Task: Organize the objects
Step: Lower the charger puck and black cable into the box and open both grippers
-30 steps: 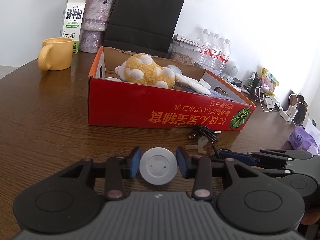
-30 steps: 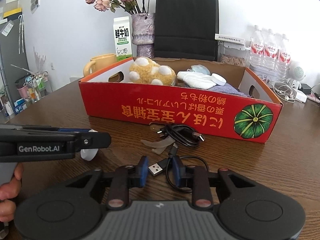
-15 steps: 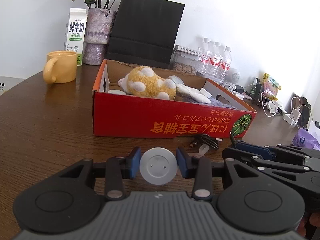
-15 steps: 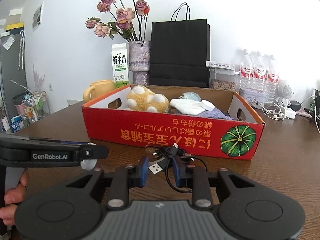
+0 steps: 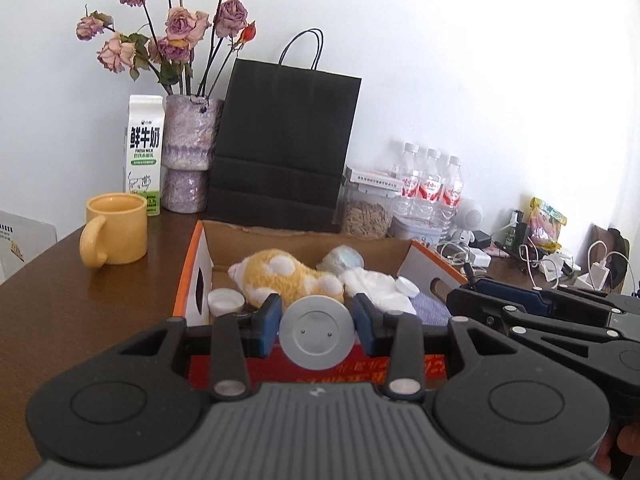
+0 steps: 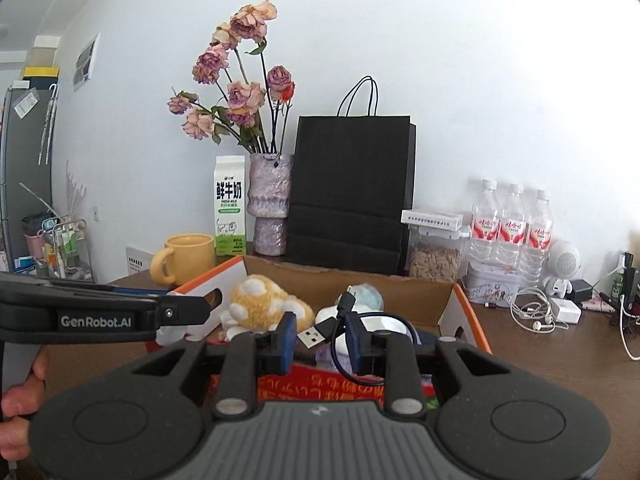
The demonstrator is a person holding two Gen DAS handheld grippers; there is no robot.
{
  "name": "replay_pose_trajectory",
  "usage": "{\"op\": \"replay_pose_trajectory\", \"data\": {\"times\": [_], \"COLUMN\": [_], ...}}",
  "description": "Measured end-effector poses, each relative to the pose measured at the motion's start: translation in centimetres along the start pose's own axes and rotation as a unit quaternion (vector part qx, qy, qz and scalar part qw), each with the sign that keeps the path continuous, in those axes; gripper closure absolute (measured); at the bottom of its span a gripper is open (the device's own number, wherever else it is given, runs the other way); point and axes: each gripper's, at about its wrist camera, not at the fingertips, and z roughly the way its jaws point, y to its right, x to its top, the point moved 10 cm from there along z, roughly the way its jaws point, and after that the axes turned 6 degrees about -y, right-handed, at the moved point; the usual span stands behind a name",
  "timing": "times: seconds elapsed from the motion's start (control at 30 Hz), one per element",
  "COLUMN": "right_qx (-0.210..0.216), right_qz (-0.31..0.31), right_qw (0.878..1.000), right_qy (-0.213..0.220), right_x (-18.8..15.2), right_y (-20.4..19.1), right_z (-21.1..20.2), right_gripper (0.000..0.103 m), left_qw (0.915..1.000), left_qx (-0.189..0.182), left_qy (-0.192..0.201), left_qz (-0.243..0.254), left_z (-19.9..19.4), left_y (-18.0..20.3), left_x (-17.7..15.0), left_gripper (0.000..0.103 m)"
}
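The left hand-held gripper (image 5: 317, 324) clamps a grey disc (image 5: 317, 338) by its edges, just in front of the box's (image 5: 188, 280) near wall and above its rim. The right hand-held gripper (image 6: 320, 336) pinches a black cable (image 6: 352, 356) near its USB plug (image 6: 316, 334); the rest hangs in a loop below the jaws, over the near wall.

Risks, as I judge them:
1. The disc is held only at 2 points on a smooth round edge, so a tilt or bump against the wall could make it slip onto the tabletop (image 5: 60, 320).
2. The loop could catch on the rim and be tugged from the thin grip.
3. The 2 grippers sit close beside each other at the box and could knock together.
4. Dropped items may land on the plush (image 5: 288, 276) or the white lid (image 5: 225, 301) inside the box and roll.
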Motion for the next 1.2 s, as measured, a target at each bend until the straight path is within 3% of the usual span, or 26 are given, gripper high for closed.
{"op": "replay_pose_trajectory", "data": {"times": [0.3,0.67,0.7,0.73,0.77,0.83,0.87,0.9,1.03,1.2], "right_qx": [0.0,0.005,0.005,0.004,0.002,-0.001,-0.005,-0.009,-0.021,-0.026], "right_qz": [0.022,0.026,0.033,0.039,0.044,0.051,0.052,0.051,0.04,0.035], "right_qw": [1.0,1.0,0.999,0.999,0.999,0.998,0.998,0.999,0.999,0.999], "right_qy": [0.011,-0.008,-0.012,-0.016,-0.019,-0.023,-0.02,-0.015,0.005,0.013], "right_x": [3.1,1.8,1.5,1.2,0.9,0.4,0.3,0.2,0.3,0.3], "right_y": [1.9,3.5,3.7,3.9,4.1,4.5,4.6,4.6,4.2,4.0], "right_z": [5.6,10.6,10.7,10.9,11.0,11.1,11.0,10.9,10.1,9.4], "right_gripper": [0.078,0.078,0.078,0.076,0.073,0.037,0.026,0.009,0.001,0.0], "left_qw": [0.9996,0.9991,0.999,0.9989,0.9987,0.9977,0.997,0.9967,0.9963,0.9962], "left_qx": [0.024,0.041,0.045,0.047,0.051,0.061,0.066,0.066,0.065,0.069], "left_qy": [0.014,0.001,0.001,0.002,0.005,0.027,0.041,0.047,0.054,0.052], "left_qz": [-0.004,0.004,0.003,0.001,-0.002,-0.008,-0.007,-0.002,0.007,0.009], "left_z": [5.2,10.1,10.1,10.1,9.9,9.2,8.8,8.5,8.0,7.8], "left_y": [-0.7,-2.0,-2.1,-2.3,-2.4,-2.7,-2.8,-2.7,-2.3,-2.3], "left_x": [3.8,3.7,3.5,3.4,3.4,3.5,3.6,3.7,3.5,3.2], "left_gripper": [0.063,0.063,0.061,0.049,0.024,0.0,0.0,0.0,0.0,0.0]}}
